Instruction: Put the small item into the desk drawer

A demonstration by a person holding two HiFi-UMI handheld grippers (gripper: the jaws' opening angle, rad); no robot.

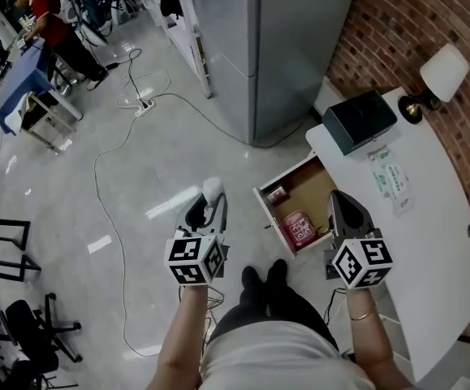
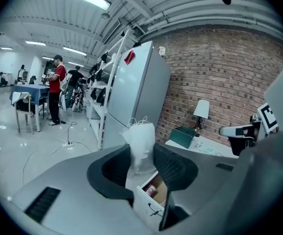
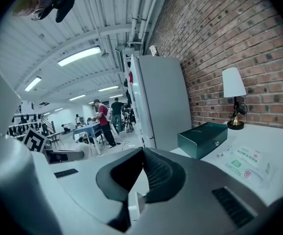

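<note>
Left tongs [image 2: 141, 154] clench a crumpled white bag [image 2: 141, 135] over the floor, beside the open drawer [image 1: 319, 187]. Right tongs [image 3: 142, 156] are closed, empty.

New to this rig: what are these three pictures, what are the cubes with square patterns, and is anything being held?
A person holds a two-jaw gripper in each hand; the cubes belong to them. One camera looks down from the person's head; the others ride on each gripper, looking along its jaws. The left gripper grips a small white crumpled item; the right gripper is shut, empty. The drawer of the white desk stands open, a pink item inside. A green box and lamp sit on top.
</note>
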